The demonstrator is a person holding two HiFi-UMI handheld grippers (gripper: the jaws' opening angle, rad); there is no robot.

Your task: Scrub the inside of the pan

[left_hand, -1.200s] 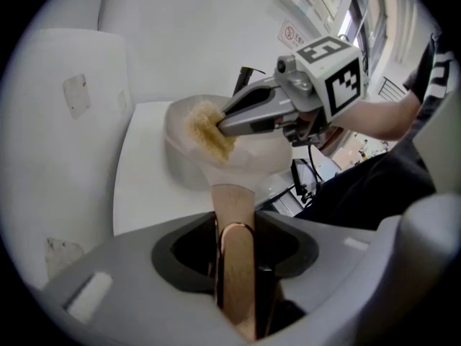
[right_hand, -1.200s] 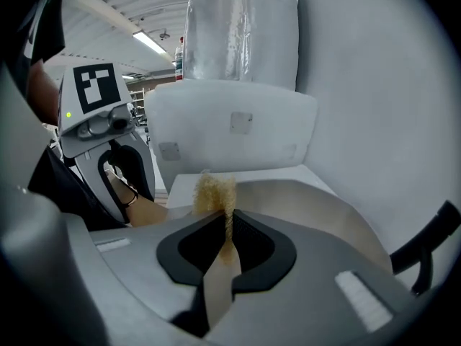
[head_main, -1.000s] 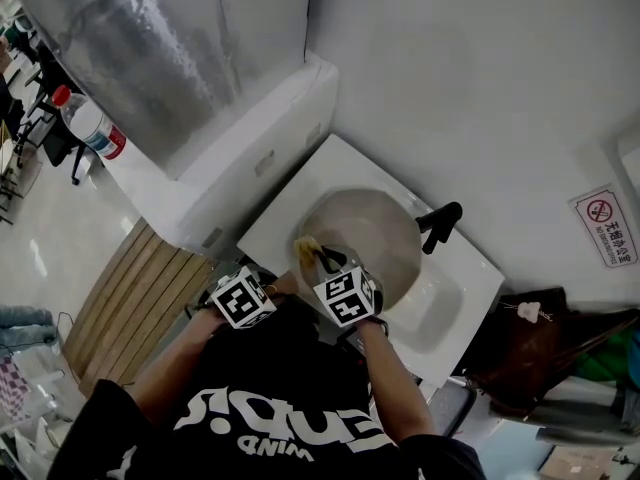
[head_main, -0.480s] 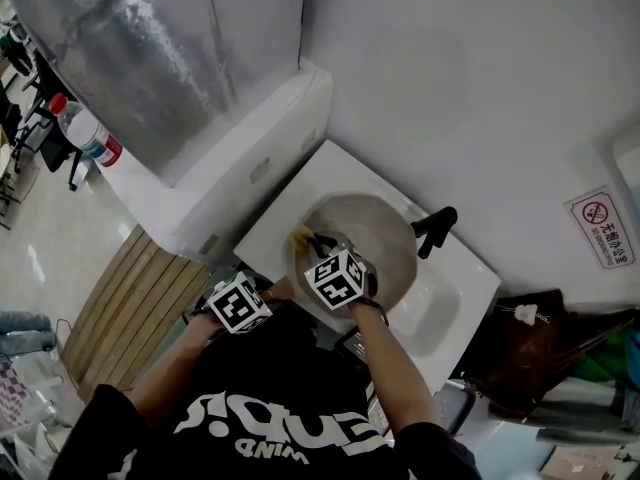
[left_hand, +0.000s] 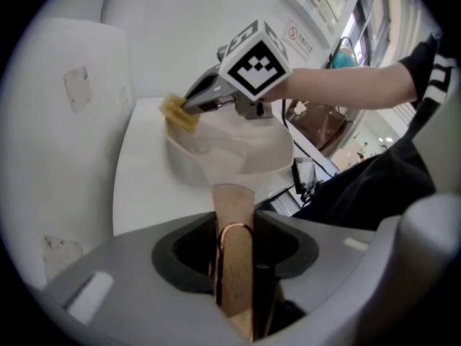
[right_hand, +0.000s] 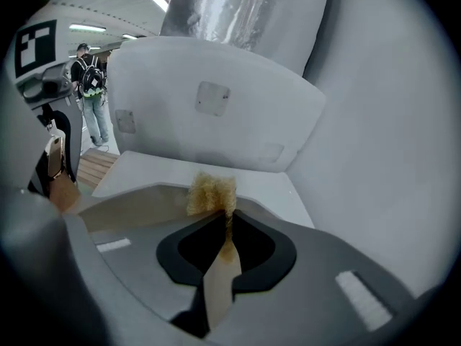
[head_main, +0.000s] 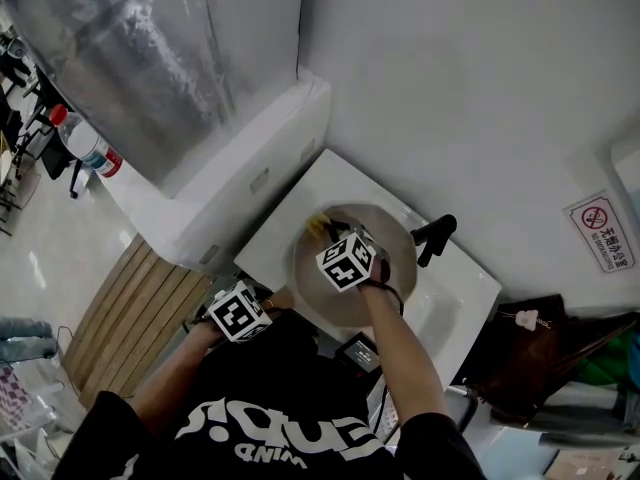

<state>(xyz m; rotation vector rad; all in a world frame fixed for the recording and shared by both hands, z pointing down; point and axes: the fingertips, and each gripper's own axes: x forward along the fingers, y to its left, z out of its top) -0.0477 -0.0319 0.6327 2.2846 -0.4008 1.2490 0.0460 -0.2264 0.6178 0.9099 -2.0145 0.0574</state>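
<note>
The head view shows the round, pale-lined pan in the white sink, with the right gripper over its far rim. In the left gripper view the left gripper is clamped on the wooden handle, likely the surest hold on a stiff, weighty, perhaps slippery pan. In the right gripper view the jaws pinch a soft yellow scouring pad, inside the sink.

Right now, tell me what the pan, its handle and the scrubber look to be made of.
Pan: pale beige, matte inside and out, likely coated metal or ceramic; unsure.
Handle: looks like light wood, flat tan surface, with a copper-coloured metal loop at its end.
Scrubber: yellowish, frizzy tangle of fibres, like a scouring pad.
</note>
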